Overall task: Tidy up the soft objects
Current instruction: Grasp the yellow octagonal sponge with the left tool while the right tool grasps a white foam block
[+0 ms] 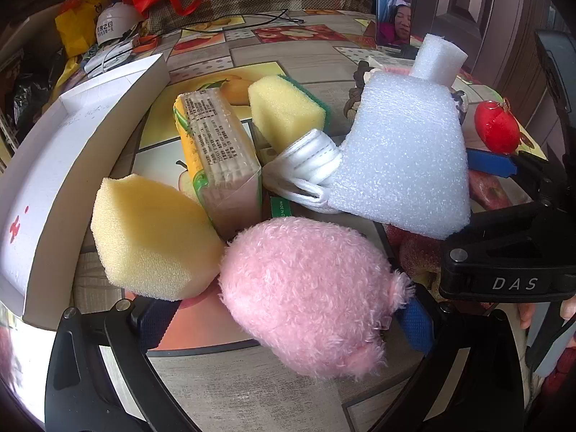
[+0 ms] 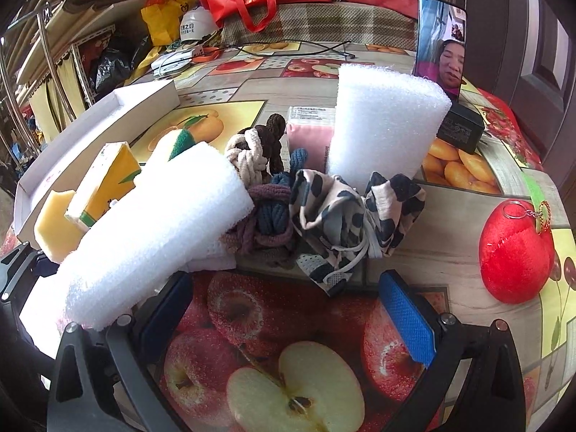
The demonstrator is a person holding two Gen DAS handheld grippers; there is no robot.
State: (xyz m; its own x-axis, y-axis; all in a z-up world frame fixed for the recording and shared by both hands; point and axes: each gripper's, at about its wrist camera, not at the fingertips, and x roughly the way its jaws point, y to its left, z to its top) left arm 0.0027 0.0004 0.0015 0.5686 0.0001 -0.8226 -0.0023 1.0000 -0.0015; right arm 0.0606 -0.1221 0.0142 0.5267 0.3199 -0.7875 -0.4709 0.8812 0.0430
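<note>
Nearest our left tool (image 1: 284,318) sits a pink plush toy (image 1: 309,295), lodged between the spread blue pads; we cannot tell whether they press it. Beside it on the bench (image 1: 252,388) lie a yellow sponge (image 1: 151,237), a tissue pack (image 1: 216,154), a green-backed sponge (image 1: 284,111), folded white masks (image 1: 306,169) and a white foam block (image 1: 403,158). A white tray (image 1: 46,165) stands to the left. Our right tool (image 2: 288,320) hangs with fingers apart, holding nothing, facing a spotted cloth pouch (image 2: 352,216), knotted ropes (image 2: 266,180), an upright foam roll (image 2: 381,122) and a red plush apple (image 2: 514,252).
</note>
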